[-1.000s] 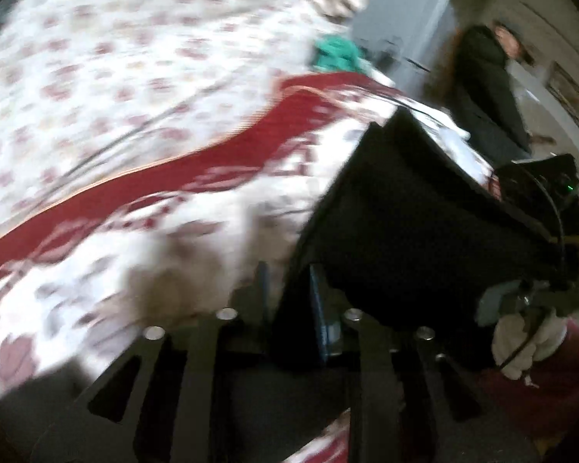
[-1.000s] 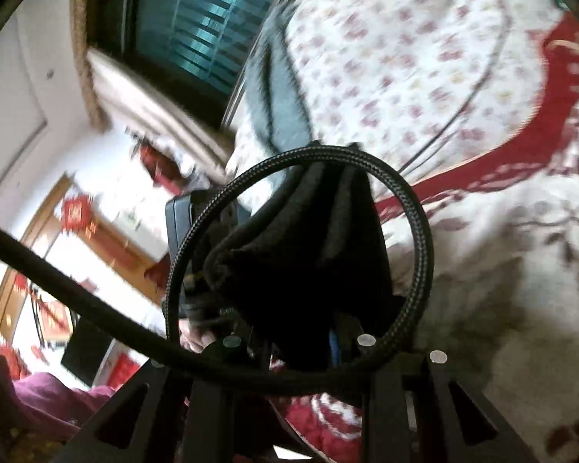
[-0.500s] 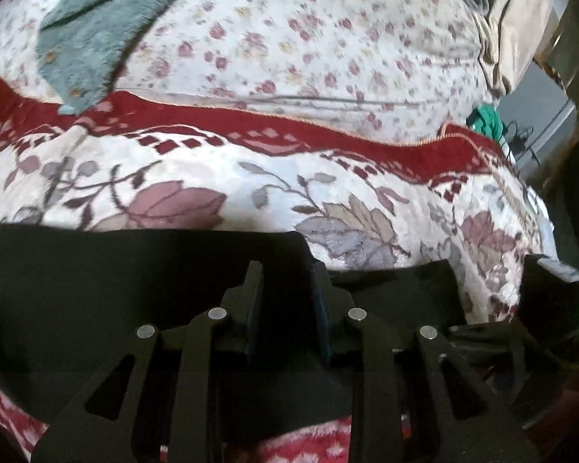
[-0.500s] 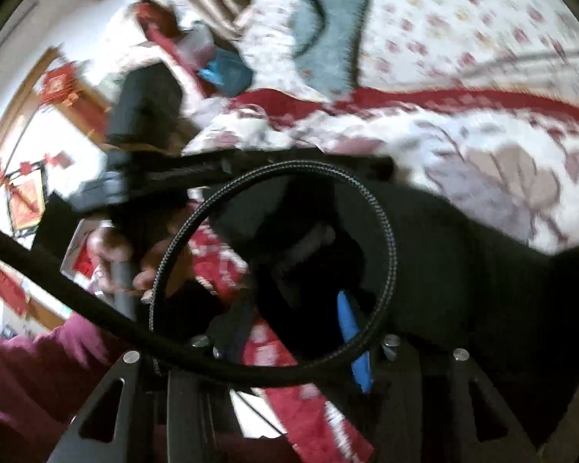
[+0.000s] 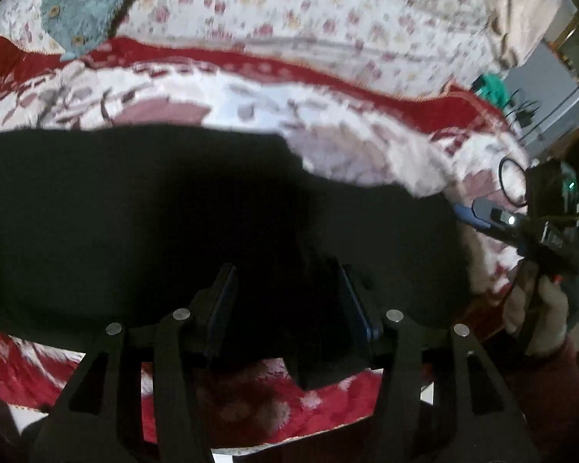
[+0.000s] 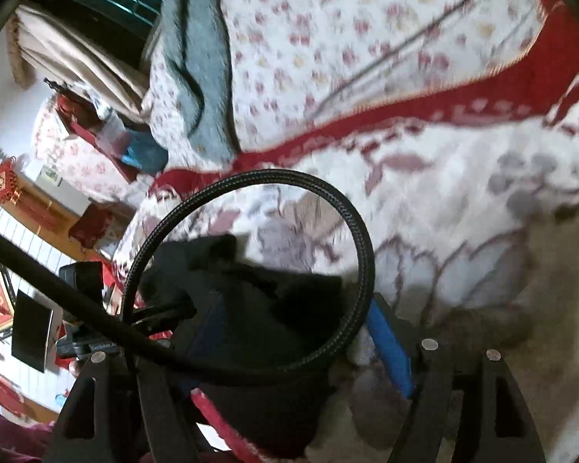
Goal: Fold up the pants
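A floral red-and-white quilted bedspread (image 5: 328, 115) fills the bkgd. Left view: black fabric pants (image 5: 154, 212) are spread near; left gripper (image 5: 289, 301) fingers stand apart. Right view: right gripper (image 6: 289, 343) also parted over cloth. Risk: the braided black cable loop (image 6: 351, 223) could be snagged, dragging the fold.

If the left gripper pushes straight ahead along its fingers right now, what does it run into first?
The black pants. The left gripper has its fingers apart with the dark cloth lying between and just ahead of them, so it would bunch the pants first. Beyond them lies the floral bedspread. Depth is hard to judge here.
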A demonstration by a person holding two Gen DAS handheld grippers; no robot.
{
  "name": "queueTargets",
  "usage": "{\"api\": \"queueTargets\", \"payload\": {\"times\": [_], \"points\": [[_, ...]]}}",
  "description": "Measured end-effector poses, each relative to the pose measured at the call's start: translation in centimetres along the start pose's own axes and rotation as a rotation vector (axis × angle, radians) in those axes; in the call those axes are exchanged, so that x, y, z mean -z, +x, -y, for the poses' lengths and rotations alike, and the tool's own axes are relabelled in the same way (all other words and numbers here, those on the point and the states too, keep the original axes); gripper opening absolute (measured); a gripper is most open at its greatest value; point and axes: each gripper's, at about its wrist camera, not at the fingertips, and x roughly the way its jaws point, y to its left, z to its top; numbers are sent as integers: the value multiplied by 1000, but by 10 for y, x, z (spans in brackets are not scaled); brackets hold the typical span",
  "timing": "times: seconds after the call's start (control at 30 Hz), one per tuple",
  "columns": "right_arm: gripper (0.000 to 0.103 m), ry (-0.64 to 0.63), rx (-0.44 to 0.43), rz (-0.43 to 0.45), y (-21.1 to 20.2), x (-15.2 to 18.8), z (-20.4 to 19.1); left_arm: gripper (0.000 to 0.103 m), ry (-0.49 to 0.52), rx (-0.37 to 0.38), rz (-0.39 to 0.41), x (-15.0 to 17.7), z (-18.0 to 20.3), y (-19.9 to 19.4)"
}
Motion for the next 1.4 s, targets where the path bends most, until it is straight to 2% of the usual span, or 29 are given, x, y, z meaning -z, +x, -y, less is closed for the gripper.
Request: {"api": "queueTargets", "payload": {"times": [0.07, 0.13, 0.17, 0.2, 0.23, 0.27, 0.33, 0.4, 0.5, 0.57, 0.6, 0.63, 0.8, 0.93, 1.1, 1.13, 1.17, 1.2, 1.23, 1.4], "points": [[67, 19, -67, -23, 19, -1, 5, 54, 8, -35, 3, 0, 6, 9], [46, -5, -84, -24, 26, 1, 10, 54, 38, -37, 40, -3, 15, 12], [40, -36, -60, -19, 29, 0, 9, 52, 51, -35, 52, -5, 19, 15], [34, -44, -55, -4, 28, -1, 11, 49, 67, -52, 60, -9, 23, 19], [30, -40, -61, 6, 24, 3, 7, 40, 79, -63, 64, -12, 25, 21], [29, -30, -57, 24, 18, 3, 9, 31, 93, -72, 70, -15, 28, 22], [26, -39, -26, 62, 8, 3, 8, 20, 115, -100, 101, -23, 33, 19], [26, -19, 0, 82, 2, 5, 13, 19, 114, -115, 121, -28, 31, 18], [26, -16, 40, 53, 8, 9, 17, 19, 97, -120, 110, -26, 27, 24], [32, -19, 63, 57, 7, 8, 16, 20, 85, -133, 122, -22, 26, 22], [47, -16, 86, 56, 7, 6, 15, 20, 79, -137, 128, -20, 27, 20], [56, -15, 129, 57, 5, 2, 13, 20, 74, -144, 132, -19, 27, 18], [56, -72, 90, 129, -21, -7, -12, 25, 25, -177, 147, -14, 23, 8], [56, -166, 104, 109, -18, -11, -43, 25, -6, -198, 169, -13, 17, -1], [59, -284, 92, 86, -1, -10, -78, 25, 2, -253, 219, -8, 15, -17], [66, -299, 88, 85, 2, -10, -83, 30, -1, -257, 224, -7, 14, -20], [70, -313, 84, 84, 6, -11, -88, 40, -7, -257, 230, -6, 12, -23], [75, -323, 81, 85, 8, -11, -92, 45, -12, -255, 236, -6, 11, -25], [75, -334, 78, 83, 12, -11, -96, 50, -19, -251, 246, -4, 8, -29], [75, -376, 69, 42, 31, -13, -115, 50, -49, -258, 265, -1, -3, -38]]}}
